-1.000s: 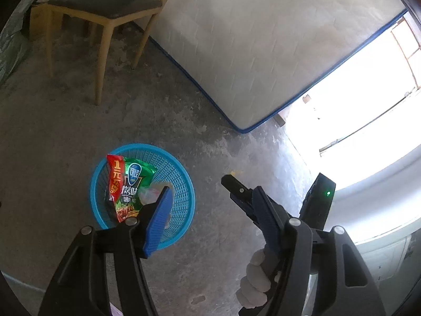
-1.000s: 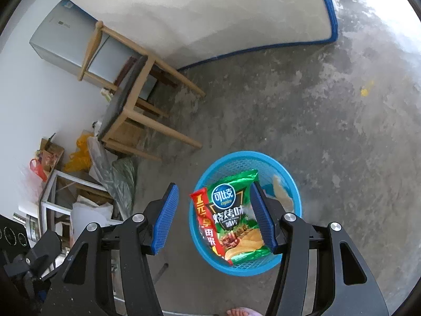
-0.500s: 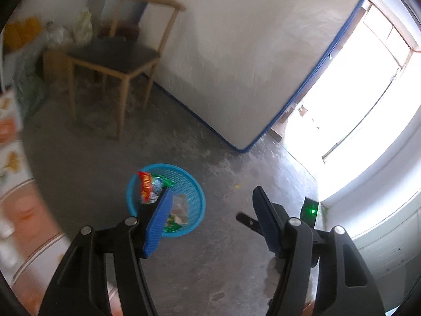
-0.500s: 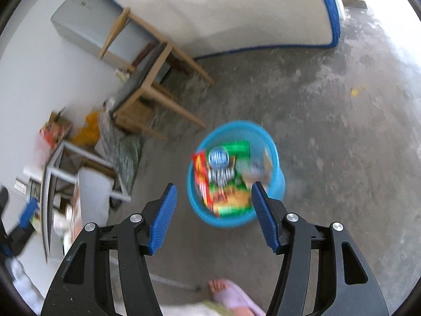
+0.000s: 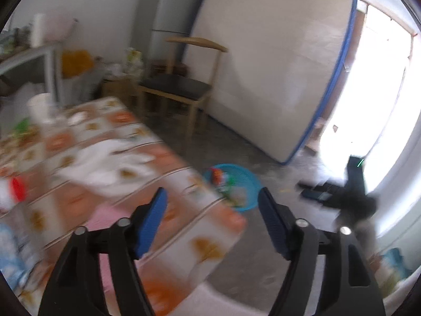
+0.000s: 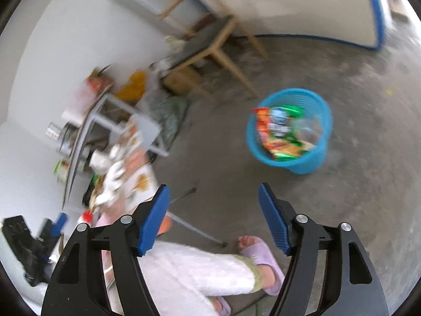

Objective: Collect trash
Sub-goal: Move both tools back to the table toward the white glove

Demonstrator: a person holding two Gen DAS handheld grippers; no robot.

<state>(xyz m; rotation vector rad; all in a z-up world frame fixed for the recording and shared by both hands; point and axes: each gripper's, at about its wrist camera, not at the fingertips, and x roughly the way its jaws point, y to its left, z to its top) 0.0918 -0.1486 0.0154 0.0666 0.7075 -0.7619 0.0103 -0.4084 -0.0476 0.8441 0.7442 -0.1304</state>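
1. A white mattress (image 5: pixel 273 60) with blue edging leans upright against the wall, the largest thing in the room.
2. A table (image 5: pixel 110 158) with an orange and white patterned cloth fills the lower left of the left wrist view, blurred, with white crumpled litter (image 5: pixel 105 163) lying on it.
3. A wooden chair (image 5: pixel 181 87) with a dark seat stands on the concrete floor between the table and the mattress.
4. The blue basket (image 6: pixel 289 129) stands on the floor just past the table corner, apart from both grippers, holding snack wrappers (image 6: pixel 279 131), red and green.
5. The left gripper (image 5: pixel 211 218) hangs above the table edge, fingers spread wide, holding nothing.
6. The right gripper (image 6: pixel 213 216) hangs over the floor, fingers likewise released and empty, above the person's slippered foot (image 6: pixel 260 258).
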